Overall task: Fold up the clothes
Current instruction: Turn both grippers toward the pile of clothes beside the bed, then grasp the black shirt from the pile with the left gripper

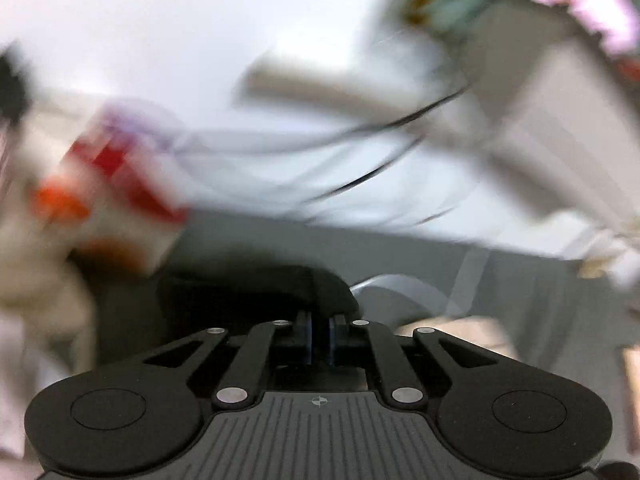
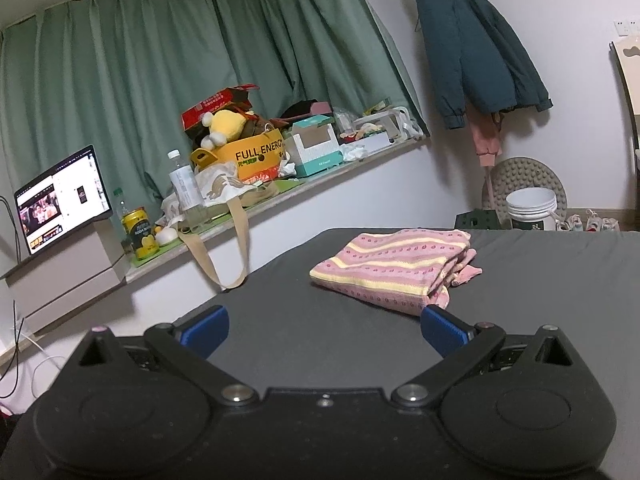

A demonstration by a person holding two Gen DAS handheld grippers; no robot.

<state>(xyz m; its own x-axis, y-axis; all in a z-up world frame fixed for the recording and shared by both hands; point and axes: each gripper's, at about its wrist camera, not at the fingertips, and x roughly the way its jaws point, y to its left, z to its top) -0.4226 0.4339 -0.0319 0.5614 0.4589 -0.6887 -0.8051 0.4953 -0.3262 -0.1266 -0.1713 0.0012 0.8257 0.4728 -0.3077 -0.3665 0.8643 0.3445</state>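
Note:
In the right wrist view a folded pink and yellow striped garment lies on the dark grey bed. My right gripper hovers low over the bed, open wide and holding nothing. Its right blue pad sits just short of the garment's near corner. The left wrist view is badly blurred. There my left gripper has its pads nearly together, and a black bunched garment on the grey bed rises right at the tips and seems pinched.
A windowsill at the bed's left carries a laptop, bottles, a yellow can, a yellow box and a hanging tote strap. A dark teal jacket hangs on the wall above stacked white buckets. Blurred cables and a red-and-white box show left.

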